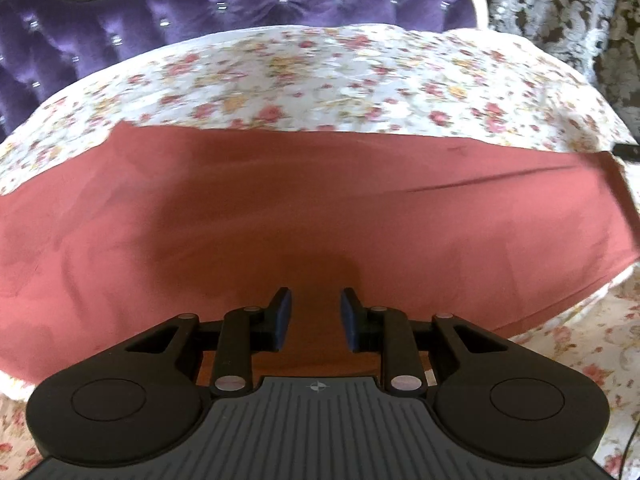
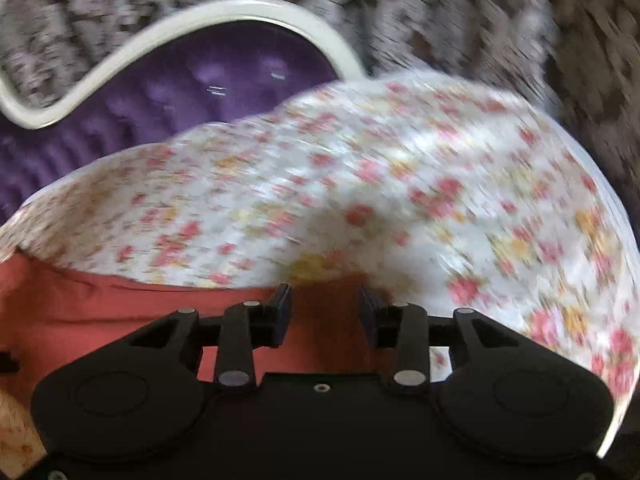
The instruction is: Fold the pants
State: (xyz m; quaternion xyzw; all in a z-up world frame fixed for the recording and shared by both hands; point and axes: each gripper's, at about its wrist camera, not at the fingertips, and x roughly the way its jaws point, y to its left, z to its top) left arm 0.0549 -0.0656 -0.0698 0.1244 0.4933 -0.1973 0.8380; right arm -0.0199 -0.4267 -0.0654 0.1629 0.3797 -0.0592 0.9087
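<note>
The brick-red pants (image 1: 320, 208) lie spread flat across the floral bed sheet (image 1: 320, 76), with a long crease running toward their right end. My left gripper (image 1: 316, 300) hovers over the near part of the pants. Its blue pads stand apart with nothing pinched between them, only flat cloth showing below. In the blurred right wrist view the pants (image 2: 100, 312) fill the lower left. My right gripper (image 2: 325, 300) is open above their far edge, where the cloth meets the sheet (image 2: 400, 200), and nothing is between its fingers.
A purple tufted headboard (image 1: 200, 8) with a white curved frame (image 2: 240, 12) stands behind the bed. A patterned grey-brown wall (image 1: 560, 8) lies to the right. A small dark object (image 1: 628, 150) sits at the sheet's right edge.
</note>
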